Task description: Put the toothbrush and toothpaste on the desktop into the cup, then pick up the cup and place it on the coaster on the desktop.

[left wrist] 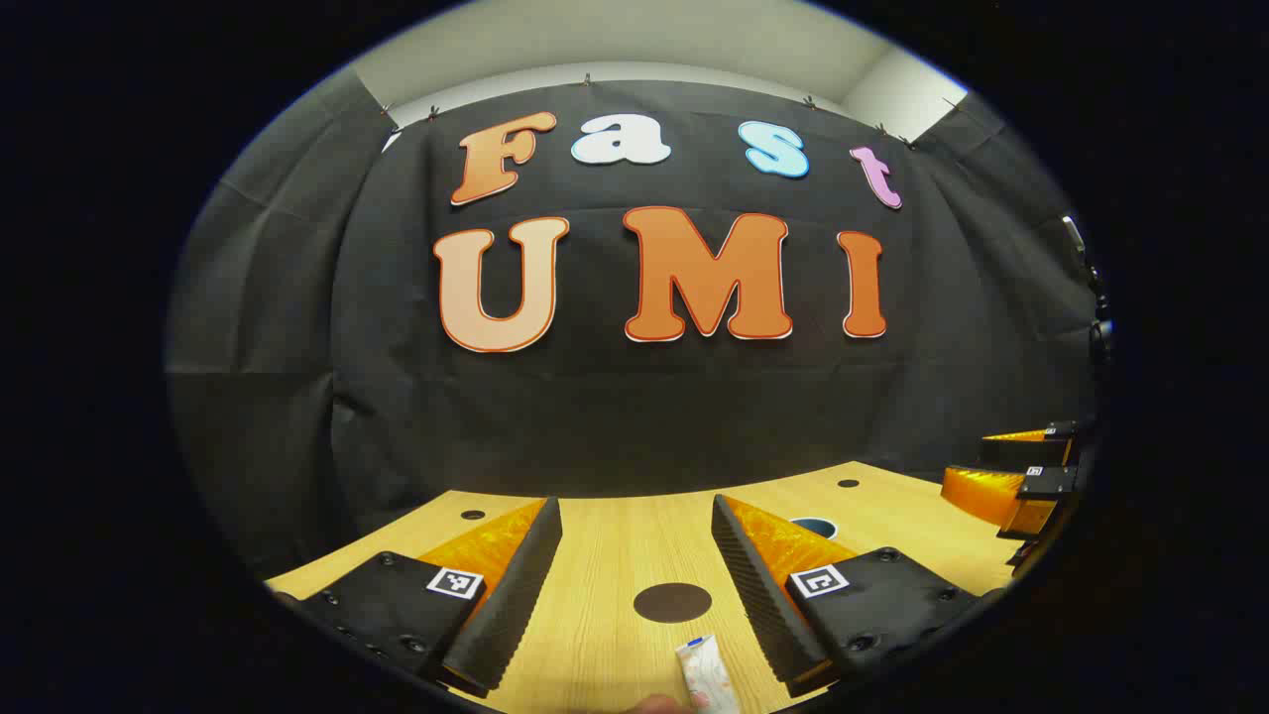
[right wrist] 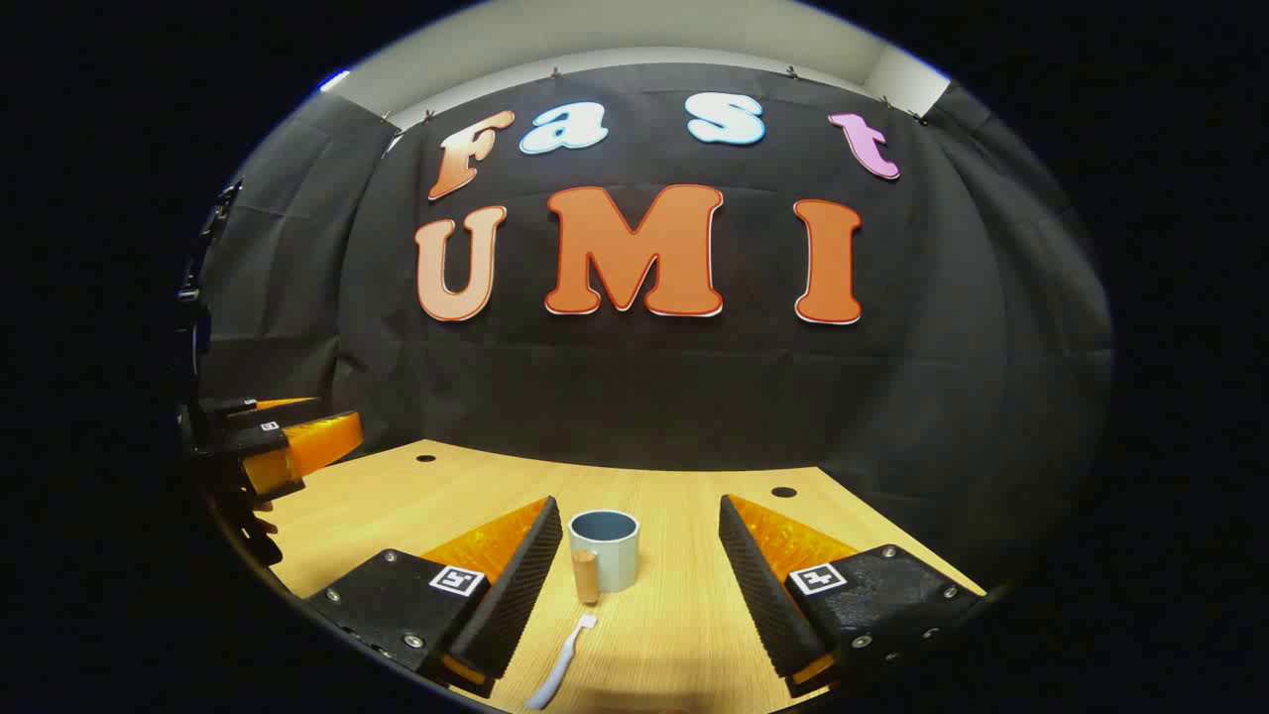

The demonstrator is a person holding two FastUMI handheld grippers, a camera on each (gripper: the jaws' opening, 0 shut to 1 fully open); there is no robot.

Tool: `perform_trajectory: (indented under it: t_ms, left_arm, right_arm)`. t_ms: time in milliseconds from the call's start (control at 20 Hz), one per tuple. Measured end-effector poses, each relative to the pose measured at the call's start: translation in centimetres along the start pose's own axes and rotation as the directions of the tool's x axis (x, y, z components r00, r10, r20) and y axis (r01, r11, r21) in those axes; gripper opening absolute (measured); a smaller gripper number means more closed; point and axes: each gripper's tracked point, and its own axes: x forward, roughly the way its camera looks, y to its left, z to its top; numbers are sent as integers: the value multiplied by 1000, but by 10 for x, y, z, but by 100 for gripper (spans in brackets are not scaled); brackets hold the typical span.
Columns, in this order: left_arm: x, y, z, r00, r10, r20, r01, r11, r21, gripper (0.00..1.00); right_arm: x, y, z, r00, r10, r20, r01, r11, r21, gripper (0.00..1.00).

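Booth: black cloth wall at the back, pale ceiling strip above it, light wooden desktop [right wrist: 694, 615] below with small dark holes near its far edge.

Left gripper view: the left gripper [left wrist: 634, 585] is held low over the desktop, jaws spread wide, nothing gripped. Between the fingers, a round dark coaster [left wrist: 672, 602] is seen flat on the wood. Nearer the camera, the toothpaste [left wrist: 708, 674] is seen lying flat, a white tube with a blue end pointing toward the coaster, close to it but not touching; it sits just inside the right-hand finger. A sliver of a fingertip [left wrist: 662, 704] shows at the bottom edge beside the tube; contact cannot be told. Past the right-hand finger, part of the cup rim [left wrist: 815, 527] is visible, mostly hidden. The right gripper [left wrist: 1031, 476] is seen at the far right edge, above the desktop.

Right gripper view: the right gripper [right wrist: 639, 585] is also held low, jaws wide apart, nothing between them pressed. The cup [right wrist: 604, 548], pale grey-blue with a wooden handle facing the camera, stands upright on the desktop, between the fingers and nearer the left-hand one; it is empty as far as the rim shows. The toothbrush [right wrist: 563, 661], white, lies flat on the wood in front of the cup, head toward the handle, a small gap between them. The left gripper [right wrist: 288, 446] is seen at the far left edge, above the desktop, well apart from the cup.
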Motion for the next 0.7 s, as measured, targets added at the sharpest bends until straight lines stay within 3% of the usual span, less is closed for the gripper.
perform_trajectory:
  t_ms: [350, 700]
  left_arm:
    - [9, -2, -4, 1000, -16, -25, 15, 999, -31, 96]
    - [15, -9, -21, 993, -52, -107, 48, 998, -33, 96]
  right_arm:
    - [4, 14, -8, 998, 51, -24, -51, 999, -15, 96]
    - [5, 10, -11, 997, 55, -61, -54, 998, 15, 96]
